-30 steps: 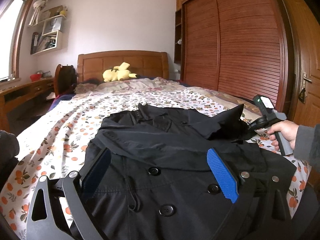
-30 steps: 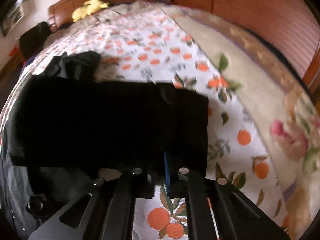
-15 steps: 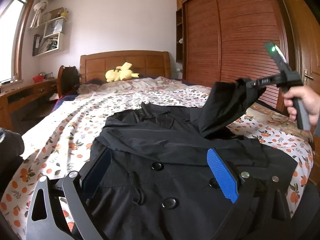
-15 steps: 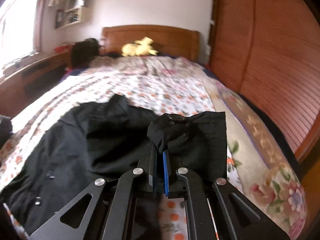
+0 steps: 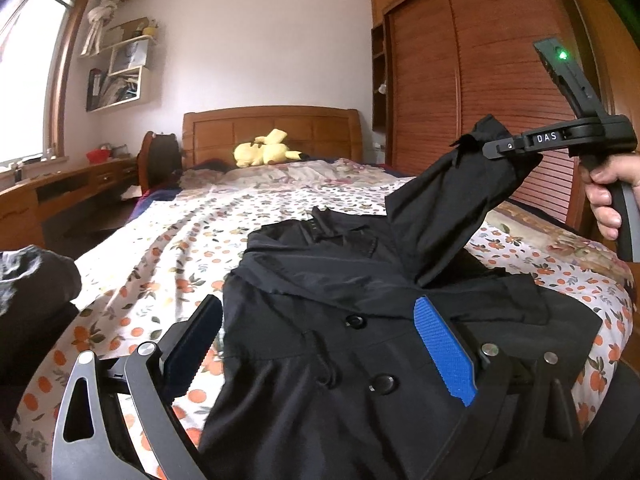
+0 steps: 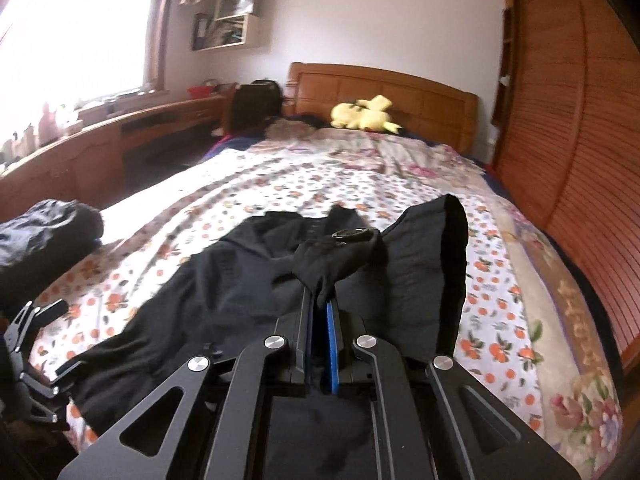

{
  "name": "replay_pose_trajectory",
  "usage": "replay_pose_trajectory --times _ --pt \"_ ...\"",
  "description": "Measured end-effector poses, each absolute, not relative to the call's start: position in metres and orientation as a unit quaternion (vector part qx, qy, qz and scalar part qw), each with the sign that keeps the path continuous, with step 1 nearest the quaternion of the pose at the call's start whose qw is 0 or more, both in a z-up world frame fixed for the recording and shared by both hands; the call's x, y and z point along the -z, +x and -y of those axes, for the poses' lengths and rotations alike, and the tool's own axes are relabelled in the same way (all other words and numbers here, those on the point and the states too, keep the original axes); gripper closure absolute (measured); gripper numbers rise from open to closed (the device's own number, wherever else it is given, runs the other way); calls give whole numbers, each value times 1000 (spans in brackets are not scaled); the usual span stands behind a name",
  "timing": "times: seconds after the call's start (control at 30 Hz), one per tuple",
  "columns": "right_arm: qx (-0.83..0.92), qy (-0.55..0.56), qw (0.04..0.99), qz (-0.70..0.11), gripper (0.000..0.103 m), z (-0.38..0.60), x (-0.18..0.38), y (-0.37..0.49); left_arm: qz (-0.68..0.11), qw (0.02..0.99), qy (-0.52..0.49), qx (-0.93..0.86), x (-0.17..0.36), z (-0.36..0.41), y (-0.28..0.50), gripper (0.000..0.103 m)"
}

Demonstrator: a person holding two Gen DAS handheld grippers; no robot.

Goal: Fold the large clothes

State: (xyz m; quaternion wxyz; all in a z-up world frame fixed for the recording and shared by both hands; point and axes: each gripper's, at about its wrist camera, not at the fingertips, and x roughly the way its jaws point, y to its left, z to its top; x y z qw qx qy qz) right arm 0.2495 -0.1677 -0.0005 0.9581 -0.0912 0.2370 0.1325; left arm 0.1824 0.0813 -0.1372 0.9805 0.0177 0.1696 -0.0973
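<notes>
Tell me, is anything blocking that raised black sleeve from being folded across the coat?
Nothing visible. The right gripper holds the black sleeve above the buttoned black coat; the open left gripper hovers near the coat's lower front.

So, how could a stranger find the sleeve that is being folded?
On the bed lies a black coat. On its wardrobe side, one sleeve rises off the coat, its cuff pinched in the right gripper; nothing else of the coat is lifted.

A coat (image 5: 320, 320) lies on the near end of the bed (image 5: 160, 240). A plush toy (image 5: 264, 150) sits far off by the headboard (image 5: 272, 128). The wardrobe (image 5: 480, 80) stands right, the bench (image 5: 60, 192) left.
</notes>
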Motion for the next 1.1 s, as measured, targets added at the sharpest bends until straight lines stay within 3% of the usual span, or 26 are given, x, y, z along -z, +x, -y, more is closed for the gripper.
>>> replay_pose_trajectory --times 0.2,0.27,0.33,0.4,0.7,1.1 --pt "-170 -97 949 -248 94 132 7 241 -168 982 9 89 135 -98 175 6" --pt "-184 -101 945 -250 88 121 8 234 -167 982 3 86 134 -105 172 6" --pt "-194 -104 944 -245 72 111 6 225 -167 982 0 84 133 -108 170 6" --pt "-204 -105 944 -237 65 106 1 215 -166 983 -3 81 132 -112 167 6" --pt "-217 -117 943 -221 65 97 -10 189 -163 983 -13 83 132 -125 151 6" --pt "-174 -95 943 -268 64 136 37 205 -186 977 2 102 147 -110 141 6"
